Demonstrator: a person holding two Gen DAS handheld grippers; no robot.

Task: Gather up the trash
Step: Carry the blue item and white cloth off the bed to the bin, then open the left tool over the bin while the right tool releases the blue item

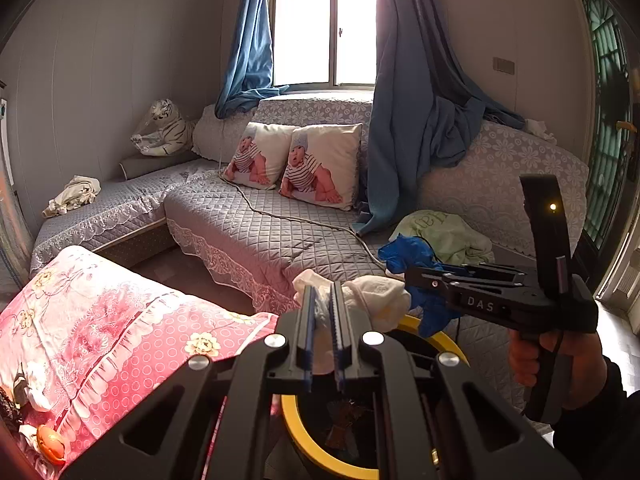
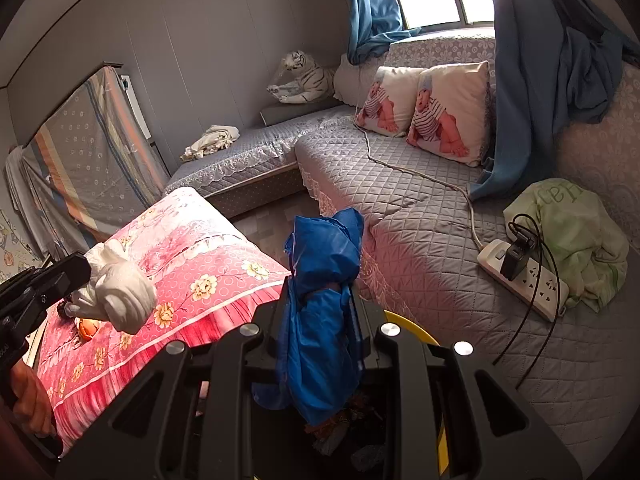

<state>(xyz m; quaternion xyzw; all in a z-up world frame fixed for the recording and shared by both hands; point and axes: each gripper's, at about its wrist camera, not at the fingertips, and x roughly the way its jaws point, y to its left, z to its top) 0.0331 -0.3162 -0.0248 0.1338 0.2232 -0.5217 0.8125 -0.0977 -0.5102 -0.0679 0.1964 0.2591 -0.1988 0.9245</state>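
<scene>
Here we hold both pieces of trash over the bin (image 1: 440,340), whose yellow rim shows just below the two tongs. Our left tongs (image 1: 324,312) are closed nearly all the way on a crumpled white tissue (image 1: 376,300), with most of the wad bulging out to the right of the tips. Our right tongs (image 2: 320,296) are pinched tight on a blue bag (image 2: 320,280), which drapes down between the fingers toward the dark bin mouth.

To drop well, we judge each load should hang squarely inside the yellow rim before we let go. The tissue is light and sticks out sideways, so it could catch on the rim or drift onto the floor; we would lower the left tongs closer to the opening first. The blue bag is limp and may cling to the ribbed pads, so a full opening and a small shake may be needed. Releasing one after the other would keep the two tools from knocking together, since they sit just beside each other.

For writing, "DAS" is printed in pale letters on the side of the right tool. The green cloth (image 2: 568,232) on the sofa (image 2: 420,216) carries letters that look like "ceH", partly folded away.
</scene>
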